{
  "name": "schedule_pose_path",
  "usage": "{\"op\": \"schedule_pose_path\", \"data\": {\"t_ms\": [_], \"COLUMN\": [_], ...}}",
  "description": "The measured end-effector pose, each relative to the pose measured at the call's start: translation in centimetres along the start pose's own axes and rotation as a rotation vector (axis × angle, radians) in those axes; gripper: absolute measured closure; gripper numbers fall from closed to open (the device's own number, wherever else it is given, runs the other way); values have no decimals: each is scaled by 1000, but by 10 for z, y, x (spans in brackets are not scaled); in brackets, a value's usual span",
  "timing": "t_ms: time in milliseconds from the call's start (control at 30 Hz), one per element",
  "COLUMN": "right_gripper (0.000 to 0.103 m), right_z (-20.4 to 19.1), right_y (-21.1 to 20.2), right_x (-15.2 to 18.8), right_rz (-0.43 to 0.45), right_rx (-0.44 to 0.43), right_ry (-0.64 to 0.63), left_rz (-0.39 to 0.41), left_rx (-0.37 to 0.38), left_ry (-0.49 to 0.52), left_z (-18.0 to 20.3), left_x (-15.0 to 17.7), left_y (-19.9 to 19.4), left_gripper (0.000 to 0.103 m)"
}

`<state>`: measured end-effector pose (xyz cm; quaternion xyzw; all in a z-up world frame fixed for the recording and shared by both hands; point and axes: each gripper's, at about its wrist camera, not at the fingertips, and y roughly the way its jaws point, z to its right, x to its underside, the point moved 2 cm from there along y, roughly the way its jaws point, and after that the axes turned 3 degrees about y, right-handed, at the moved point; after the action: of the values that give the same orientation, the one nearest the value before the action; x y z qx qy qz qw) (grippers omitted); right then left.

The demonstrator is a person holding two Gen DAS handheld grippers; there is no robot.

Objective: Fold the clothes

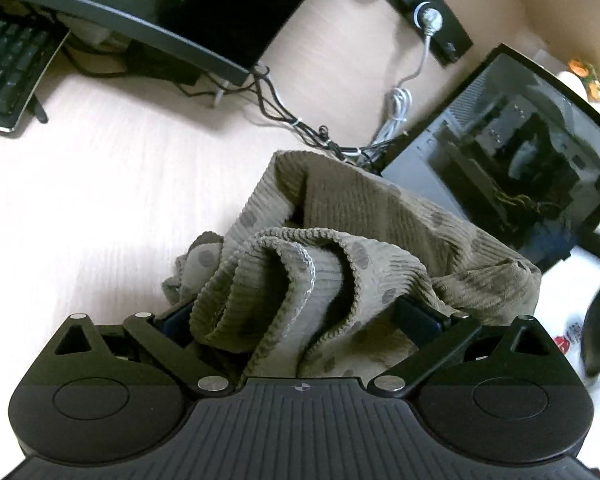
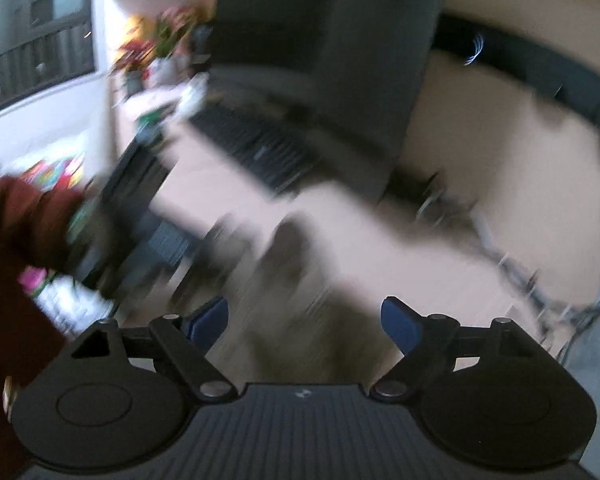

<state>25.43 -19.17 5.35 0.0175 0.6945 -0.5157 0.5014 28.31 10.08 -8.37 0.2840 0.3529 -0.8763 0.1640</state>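
While my left gripper [image 1: 296, 316] sits low over the desk [image 1: 100, 184], its fingers stand wide apart with a bunched brown cloth [image 1: 340, 248] heaped between them. Both blue pads [image 1: 416, 316] are partly buried under folds, so I see the cloth lying against them, but the wide spread tells me the jaws are released rather than pinching. That cloth is ribbed, with darker round dots, and it lies crumpled on the desk, one rolled hem curling toward my camera. Beyond it a bundle of cables [image 1: 300, 128] runs across the wood. A dark monitor [image 1: 512, 160] stands to the right, touching or just behind the far edge of the cloth. A keyboard [image 1: 8, 68] sits at far left, partly under a black shelf [image 1: 140, 12].

From my right wrist view everything past the tool is smeared by motion. My right gripper [image 2: 304, 320] is released too, blue pads [image 2: 400, 324] well apart with nothing between them. Below them I make out a brownish blur, likely the same cloth [image 2: 284, 264], though I cannot tell its shape. A keyboard [image 2: 252, 140] and a dark tower [image 2: 324, 40] show farther back, flowers [image 2: 156, 40] at upper left.
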Motion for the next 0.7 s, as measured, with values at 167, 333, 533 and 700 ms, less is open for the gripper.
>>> {"op": "schedule_pose_path", "data": {"t_ms": [167,333,533,700], "right_gripper": [19,55,64,63], "right_z": [-2,29,29,60], "right_y": [31,40,29,38], "right_x": [27,20,29,15], "right_rz": [34,102,24,9], "right_rx": [62,-58,-196,-250], "right_ry": [49,258,269,347], "left_rz": [2,72,31,58], "left_rx": [122,136,243,357], "left_ry": [-88,-49,-61,-122], "left_z": [-5,0,12,30], "left_x": [0,-4,7,26], "left_y": [4,3,16,-7], "left_gripper": [0,0,10,27]}}
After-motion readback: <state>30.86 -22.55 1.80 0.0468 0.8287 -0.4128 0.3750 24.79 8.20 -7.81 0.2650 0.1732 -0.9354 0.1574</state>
